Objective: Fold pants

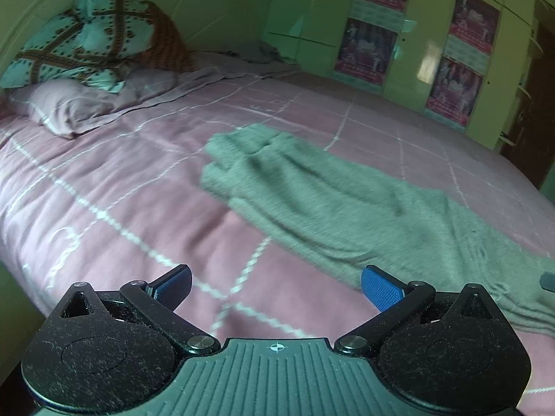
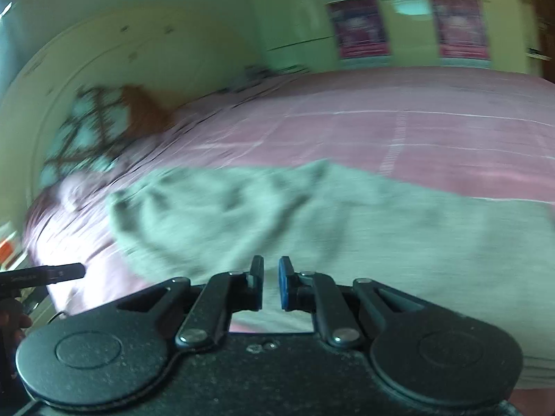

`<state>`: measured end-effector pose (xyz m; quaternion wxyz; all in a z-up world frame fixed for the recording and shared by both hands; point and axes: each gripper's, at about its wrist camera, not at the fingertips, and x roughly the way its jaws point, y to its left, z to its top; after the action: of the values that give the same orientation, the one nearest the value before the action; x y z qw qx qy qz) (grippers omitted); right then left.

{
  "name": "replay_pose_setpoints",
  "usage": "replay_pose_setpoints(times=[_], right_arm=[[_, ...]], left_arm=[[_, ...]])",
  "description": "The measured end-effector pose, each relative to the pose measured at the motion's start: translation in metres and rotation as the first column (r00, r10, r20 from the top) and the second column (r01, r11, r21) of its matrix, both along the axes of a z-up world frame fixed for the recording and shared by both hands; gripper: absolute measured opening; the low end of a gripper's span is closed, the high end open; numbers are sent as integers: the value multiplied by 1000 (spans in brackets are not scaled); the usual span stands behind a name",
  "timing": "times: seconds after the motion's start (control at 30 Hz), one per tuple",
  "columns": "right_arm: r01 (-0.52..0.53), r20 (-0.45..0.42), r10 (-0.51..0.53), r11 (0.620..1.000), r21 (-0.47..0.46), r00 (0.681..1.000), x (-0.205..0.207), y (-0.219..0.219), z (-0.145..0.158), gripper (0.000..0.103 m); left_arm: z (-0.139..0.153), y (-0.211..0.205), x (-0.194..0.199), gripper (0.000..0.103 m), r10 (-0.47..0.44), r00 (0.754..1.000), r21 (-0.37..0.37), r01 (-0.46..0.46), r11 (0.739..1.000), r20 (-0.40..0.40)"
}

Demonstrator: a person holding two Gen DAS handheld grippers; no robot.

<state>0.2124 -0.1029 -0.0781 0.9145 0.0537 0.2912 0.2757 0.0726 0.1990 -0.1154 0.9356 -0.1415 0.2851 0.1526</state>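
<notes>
Got my left gripper (image 1: 276,286) spread wide with nothing in it, hovering over the pink bedspread (image 1: 114,187) beside the pants (image 1: 347,204). My right gripper (image 2: 271,284) is nearly pinched together, also with nothing in it, probably lining up a grab. Pants are grey, rumpled, and lie stretched lengthwise across the bed.
</notes>
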Motion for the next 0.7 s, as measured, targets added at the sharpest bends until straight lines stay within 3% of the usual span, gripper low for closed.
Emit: replay_pose_setpoints(times=[0.1,0.2,0.27,0.3,0.33,0.37,0.47,0.7], right_arm=[[83,32,-83,997,-7,996,-3,-43,6,13],[196,37,-196,981,-6,980,-4,-89,8,14],[260,32,-260,965,-7,965,-3,-114,5,15],[283,29,-282,959,-9,959,-3,-124,3,15],[304,21,-304,953,-12,953,-2,-132,1,15],[322,13,-322,946,-18,947,-2,-139,-1,15],[340,7,-339,940,-30,941,-5,-148,-7,17],[319,-31,-320,947,-44,947,-6,-150,-27,20]], left_arm=[[6,-29,17,103,-106,993,-41,108,993,45],[12,-76,44,102,-258,963,-50,262,964,73],[13,-105,63,80,-349,933,-74,355,932,84],[13,-117,73,50,-394,916,-98,401,911,80],[12,-128,84,35,-432,899,-130,438,890,69],[10,-138,92,35,-449,892,-143,451,881,43],[5,-159,105,35,-449,892,-79,446,892,-41],[-1,-165,103,35,-463,884,-129,452,883,-70]])
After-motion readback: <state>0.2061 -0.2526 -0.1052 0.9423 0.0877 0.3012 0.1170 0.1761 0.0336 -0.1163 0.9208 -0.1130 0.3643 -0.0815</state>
